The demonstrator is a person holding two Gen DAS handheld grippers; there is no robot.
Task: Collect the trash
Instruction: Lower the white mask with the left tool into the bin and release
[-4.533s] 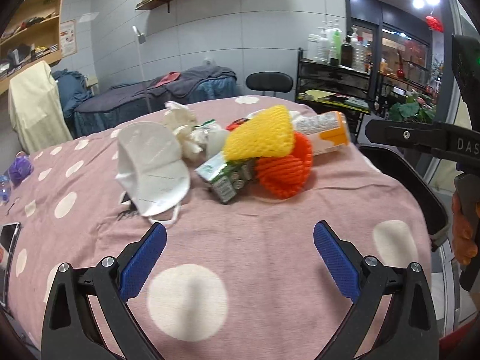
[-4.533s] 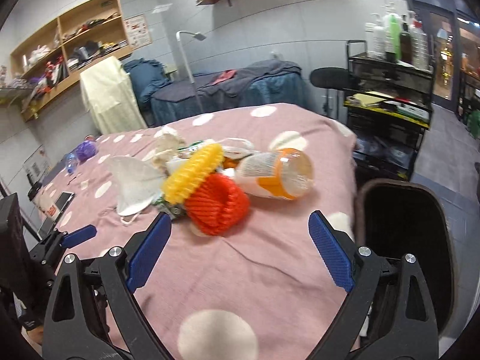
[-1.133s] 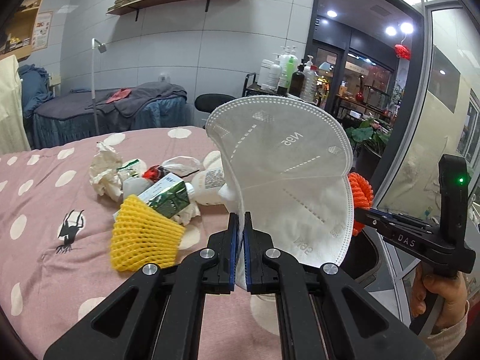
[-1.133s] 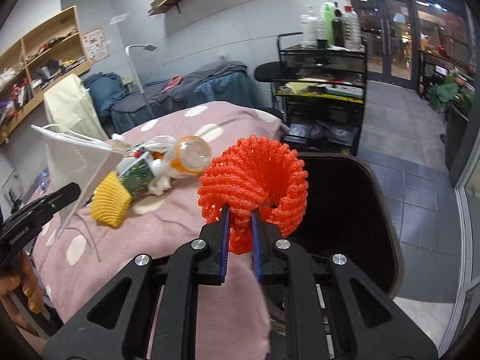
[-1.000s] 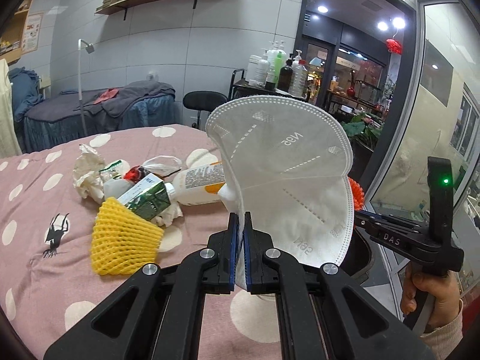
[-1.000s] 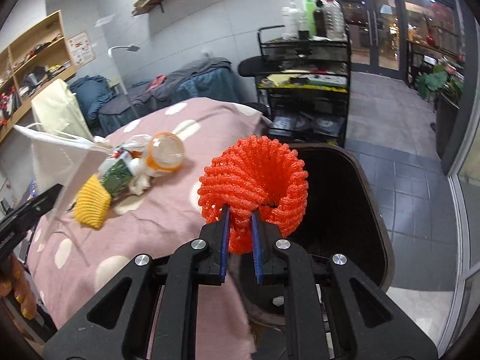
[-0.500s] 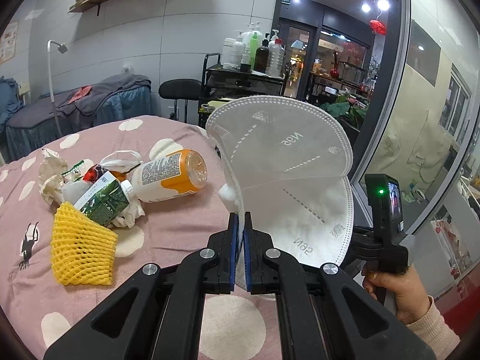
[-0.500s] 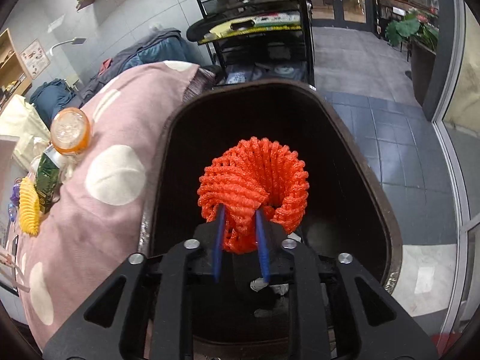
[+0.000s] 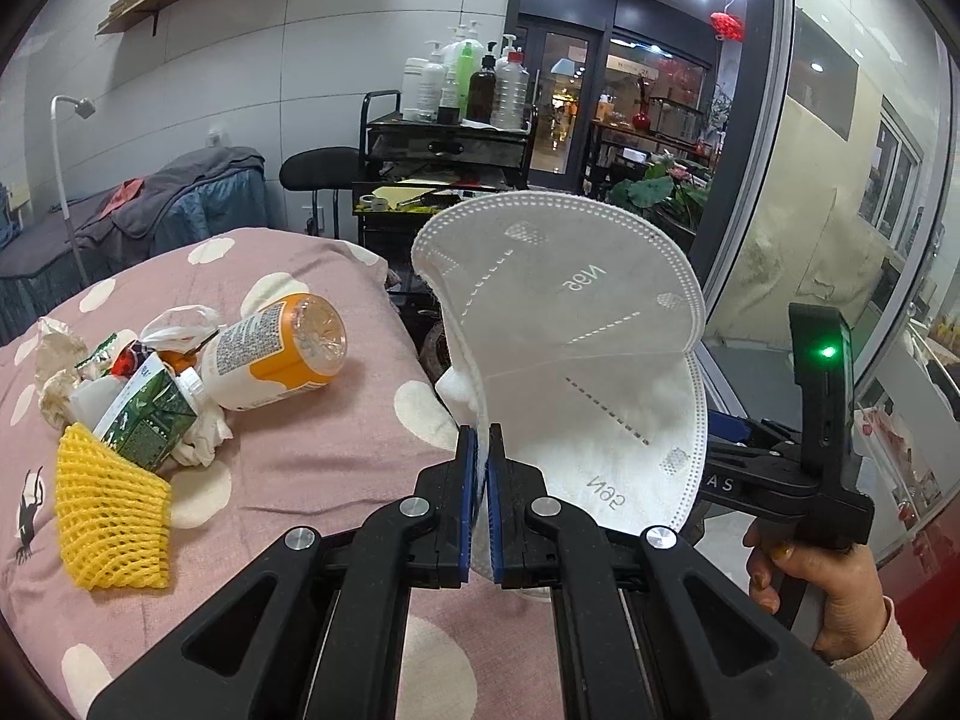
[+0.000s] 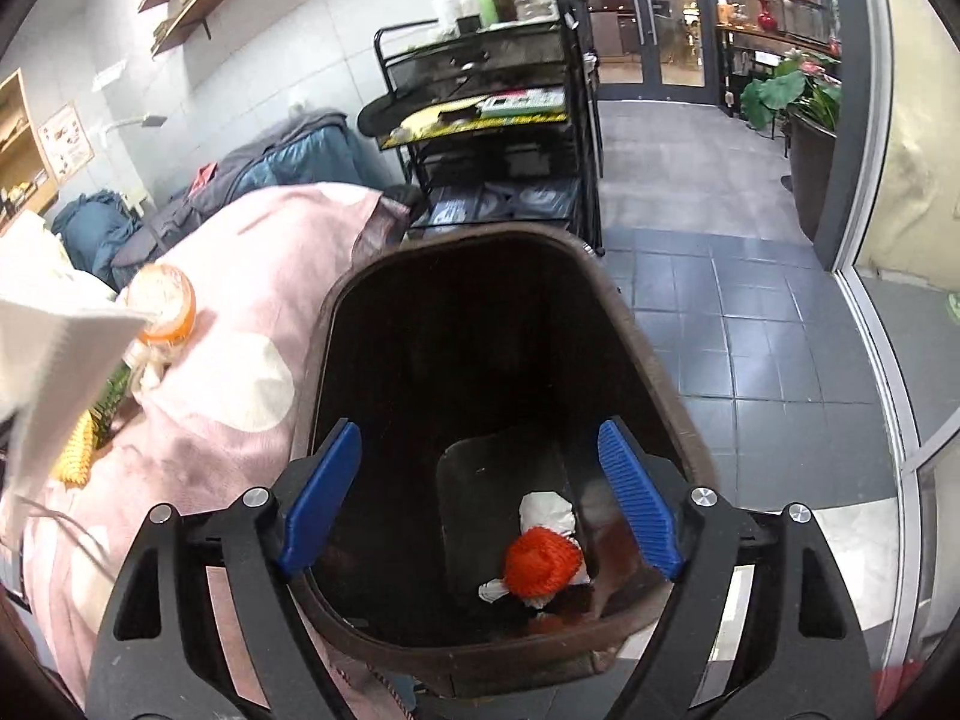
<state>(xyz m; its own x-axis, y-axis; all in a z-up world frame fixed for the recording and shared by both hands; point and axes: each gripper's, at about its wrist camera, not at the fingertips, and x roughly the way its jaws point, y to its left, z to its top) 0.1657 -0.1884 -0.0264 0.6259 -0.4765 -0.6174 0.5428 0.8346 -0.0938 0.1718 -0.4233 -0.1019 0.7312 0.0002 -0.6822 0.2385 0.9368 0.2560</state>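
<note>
Closest to me, the right gripper (image 10: 480, 498) hangs over the dark brown plastic bin (image 10: 672, 372), its blue fingers (image 10: 636, 498) having just been opening, now wide apart with nothing between them. Below, the orange foam fruit net (image 10: 543, 564) lies on the bin's floor beside a scrap of white paper — so that drop looks done.

The left gripper (image 9: 480, 504) has its fingers pressed together on the edge of a white folded N95 face mask (image 9: 570, 348), held upright above the pink polka-dot table cover (image 9: 336, 450).

The mask's turn seems next: it must be carried over the bin's mouth (the right gripper clearing off) before those fingers part.

Farther back wait a yellow foam net (image 9: 108, 522), a green carton (image 9: 150, 420) and an orange-labelled plastic bottle (image 9: 276, 354).
</note>
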